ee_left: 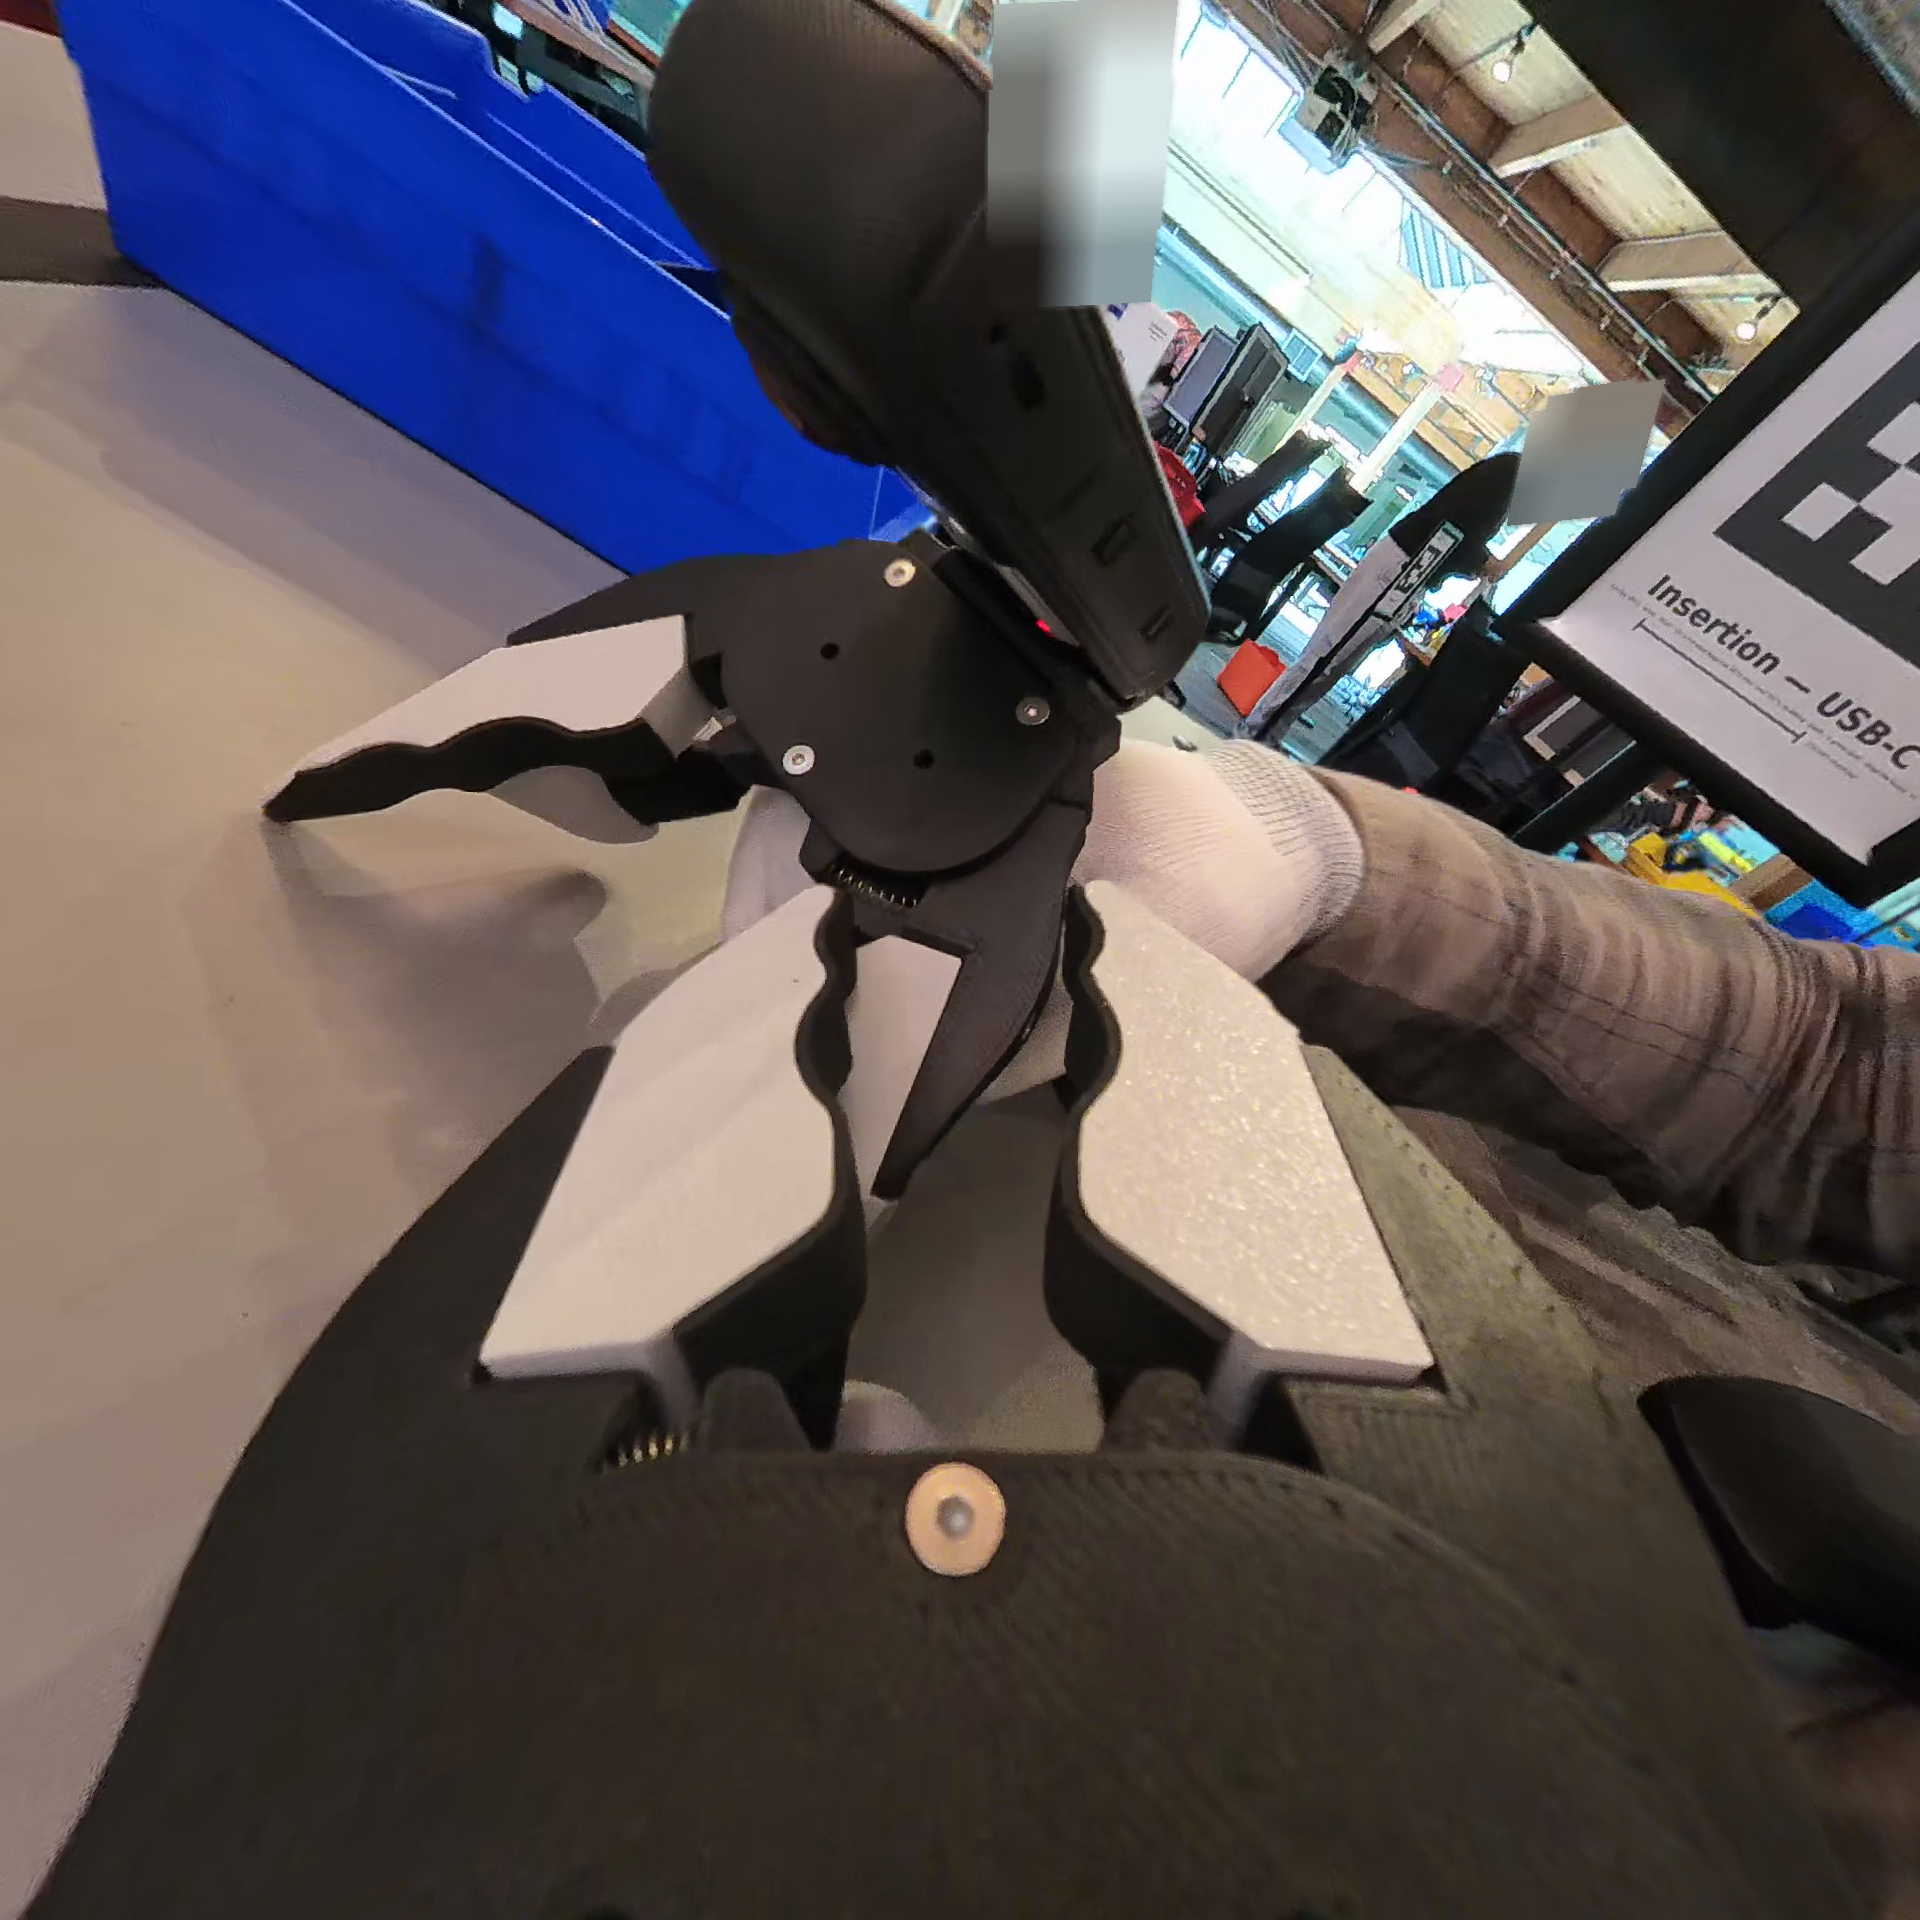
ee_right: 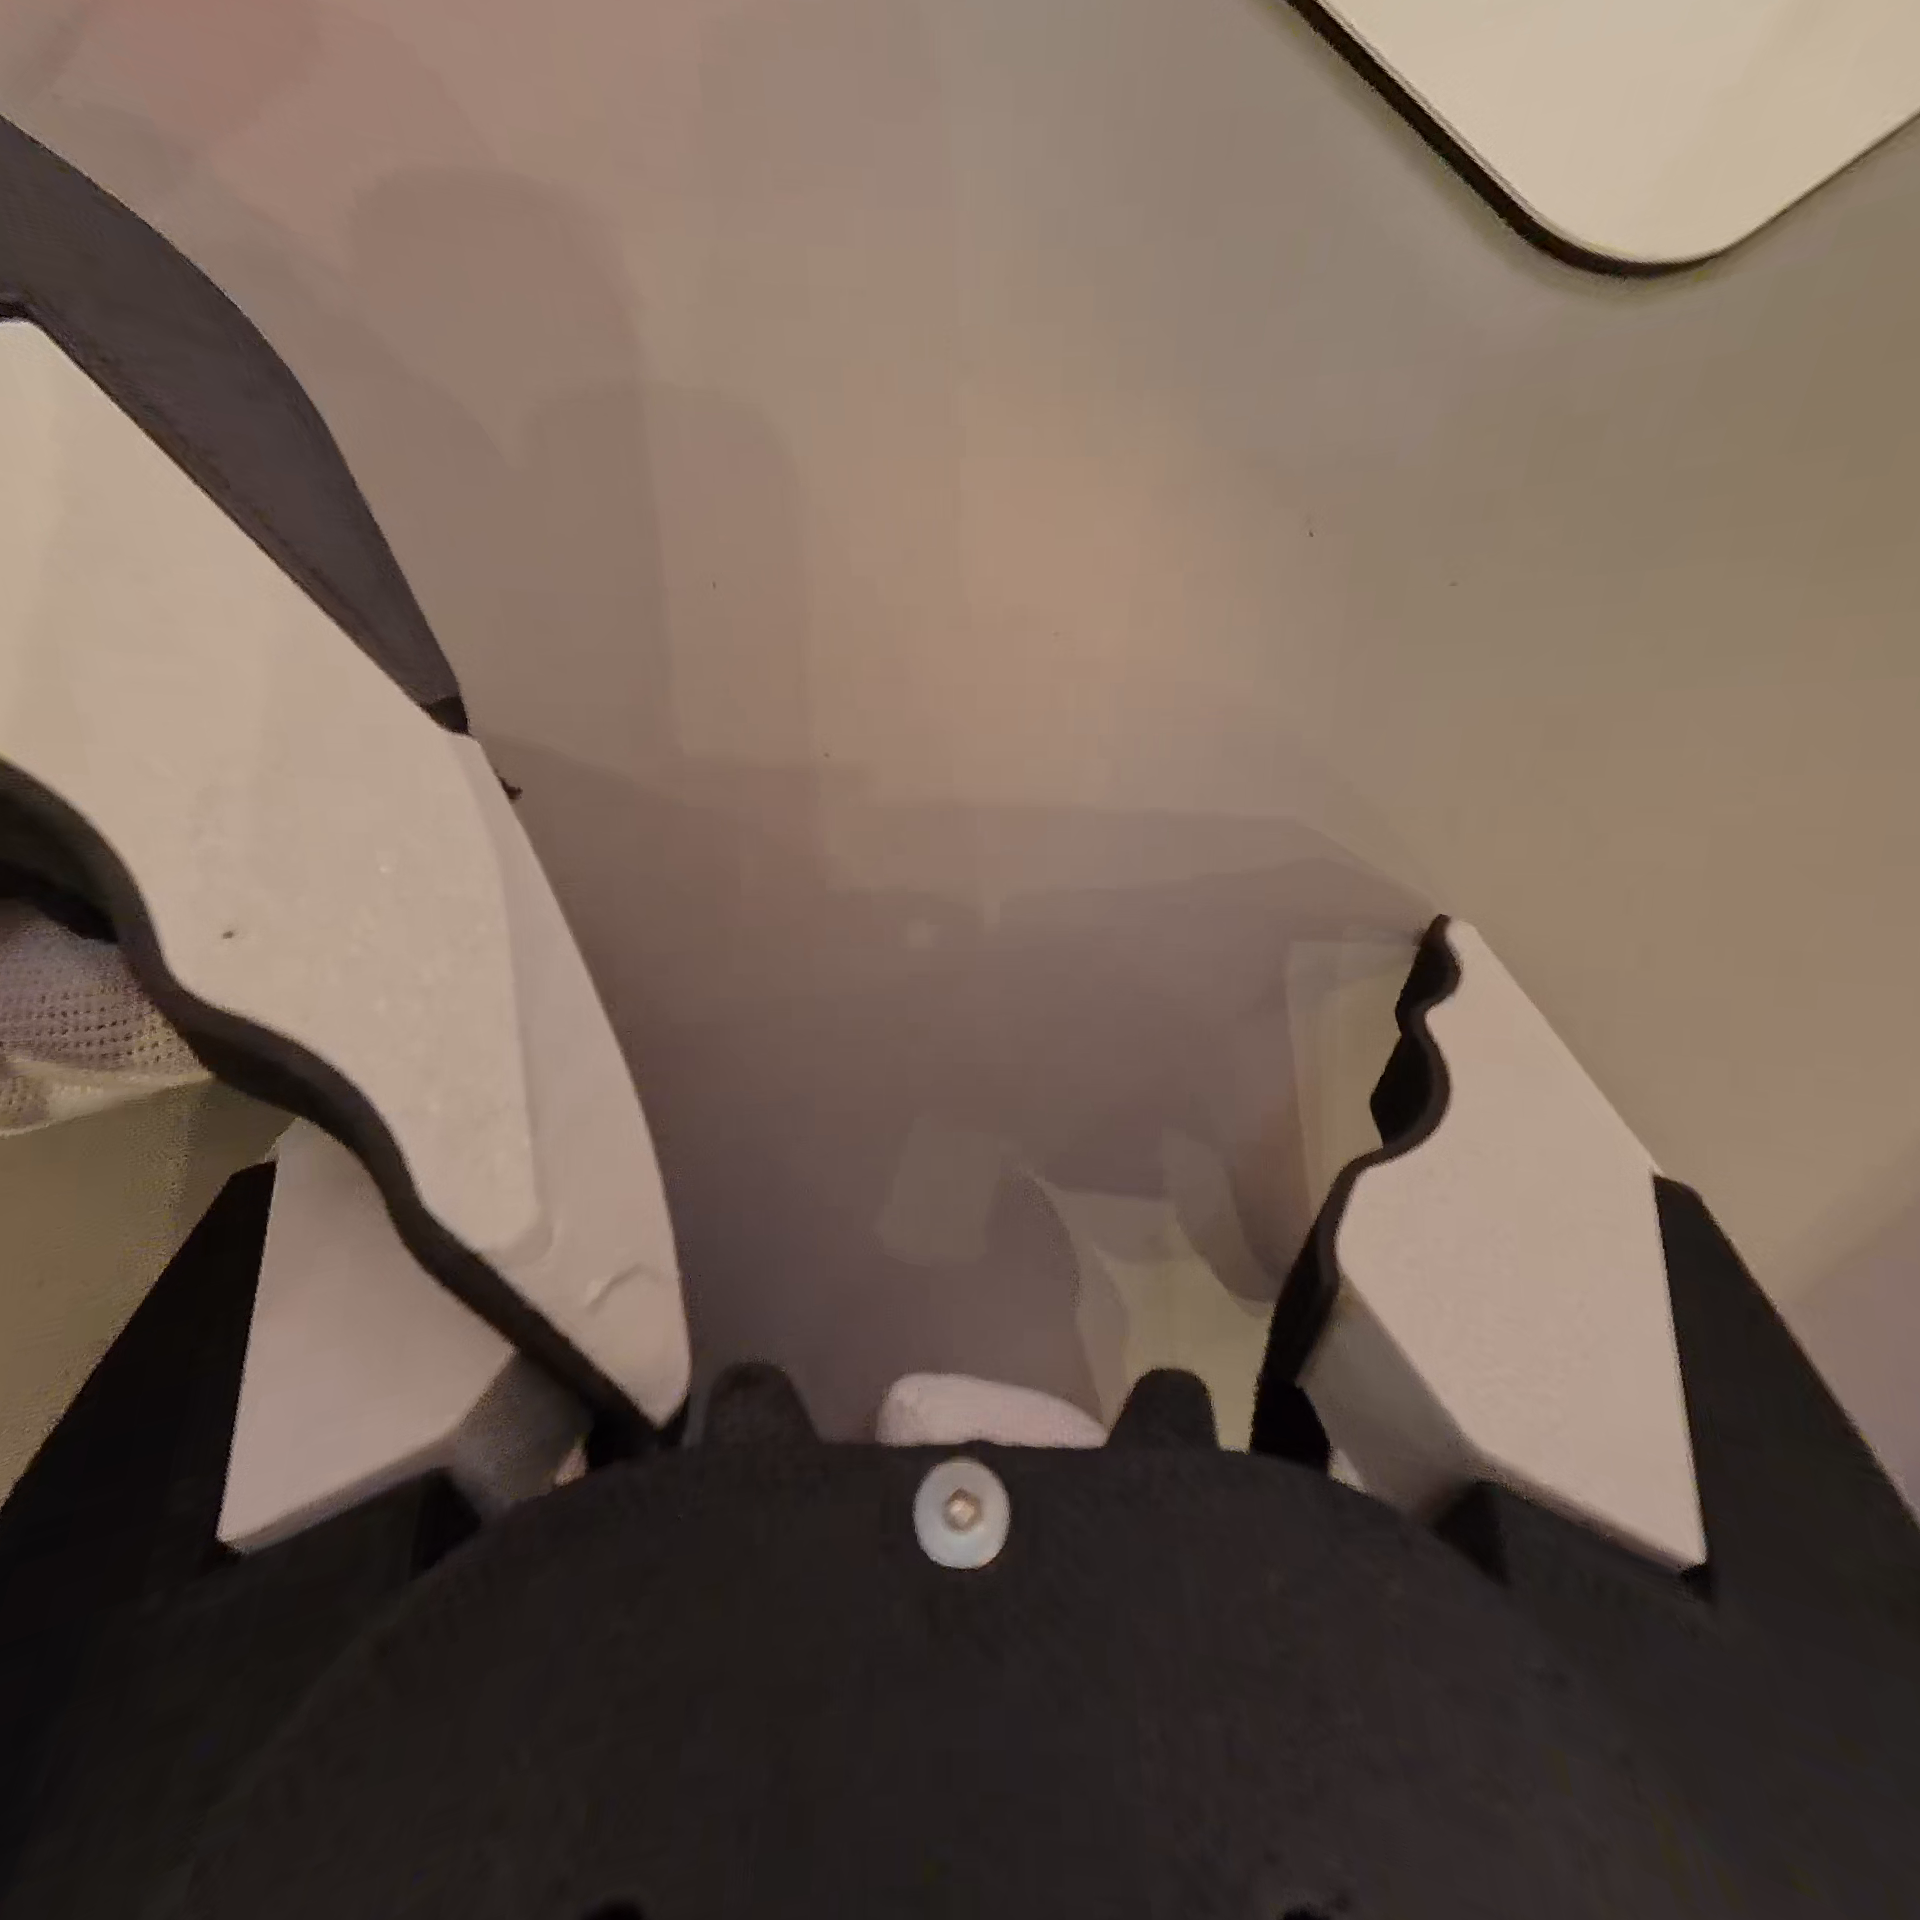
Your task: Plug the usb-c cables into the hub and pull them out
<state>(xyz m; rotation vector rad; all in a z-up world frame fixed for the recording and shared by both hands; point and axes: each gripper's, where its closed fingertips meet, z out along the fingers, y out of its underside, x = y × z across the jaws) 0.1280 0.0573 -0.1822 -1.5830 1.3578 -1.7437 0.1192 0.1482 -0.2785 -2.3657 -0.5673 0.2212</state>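
Note:
No usb-c cable and no hub show in either view. My left gripper (ee_left: 956, 914) lies low over the grey table (ee_left: 260, 1039) with its fingers a little apart. A black finger (ee_left: 966, 1039) of my right gripper (ee_left: 587, 997) sits in that gap; I cannot tell if they touch. In its own view my right gripper (ee_right: 961, 925) is wide open and empty, pointing down at the table (ee_right: 1039, 416). A left gripper finger (ee_right: 312, 831) crosses over its left finger. A white-gloved hand (ee_left: 1226, 842) holds the right gripper.
A blue bin (ee_left: 416, 260) stands on the table behind the grippers. A white sign with a black square marker (ee_left: 1818, 520) stands at the right. A white board with a rounded black-edged corner (ee_right: 1662, 104) lies at the upper right. A dark object (ee_left: 1818, 1507) sits at the lower right.

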